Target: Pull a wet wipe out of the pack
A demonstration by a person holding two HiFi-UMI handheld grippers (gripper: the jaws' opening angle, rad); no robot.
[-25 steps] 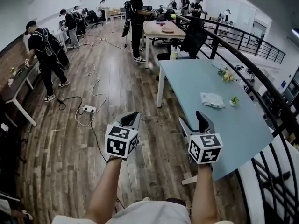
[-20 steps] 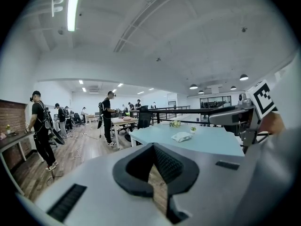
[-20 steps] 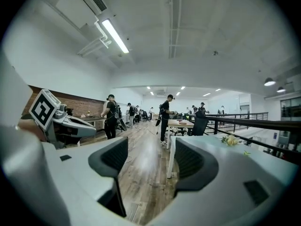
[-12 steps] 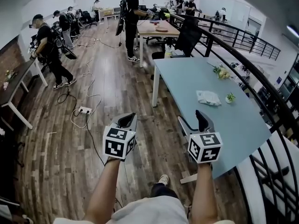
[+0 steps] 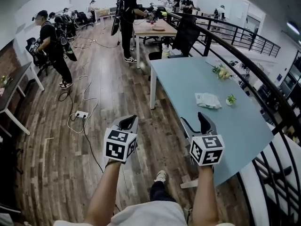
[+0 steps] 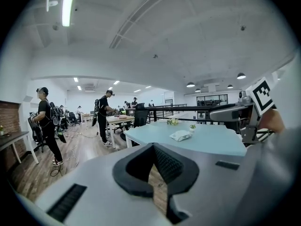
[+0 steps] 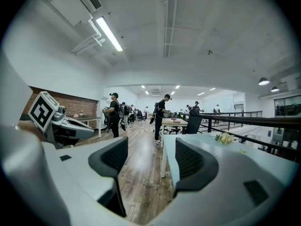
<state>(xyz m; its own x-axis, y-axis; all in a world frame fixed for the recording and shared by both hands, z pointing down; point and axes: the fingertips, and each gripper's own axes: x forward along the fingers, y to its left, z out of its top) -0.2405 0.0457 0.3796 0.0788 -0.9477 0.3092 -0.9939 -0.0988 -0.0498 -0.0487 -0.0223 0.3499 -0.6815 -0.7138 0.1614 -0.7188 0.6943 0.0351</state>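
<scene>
The wet wipe pack [image 5: 207,100] is a crumpled white packet lying on the light blue table [image 5: 188,79], beside a small green plant [image 5: 230,99]. It also shows in the left gripper view as a pale wet wipe pack [image 6: 180,135]. Both grippers hang in the air well short of it, over the wooden floor and the table's near corner. My left gripper [image 5: 129,122] has its pads closed together with nothing held. My right gripper [image 5: 195,123] stands open and empty. The pack is hidden in the right gripper view.
A black railing [image 5: 244,60] runs along the table's far side. Yellow flowers [image 5: 221,71] lie further up the table. Cables and a power strip [image 5: 81,114] cross the floor at left. Several people stand around desks [image 5: 153,29] at the back. My own shoe [image 5: 160,176] shows below.
The whole view has shifted forward toward the table, and my shoe has come into sight. Both grippers keep the same pose and the same jaw openings.
</scene>
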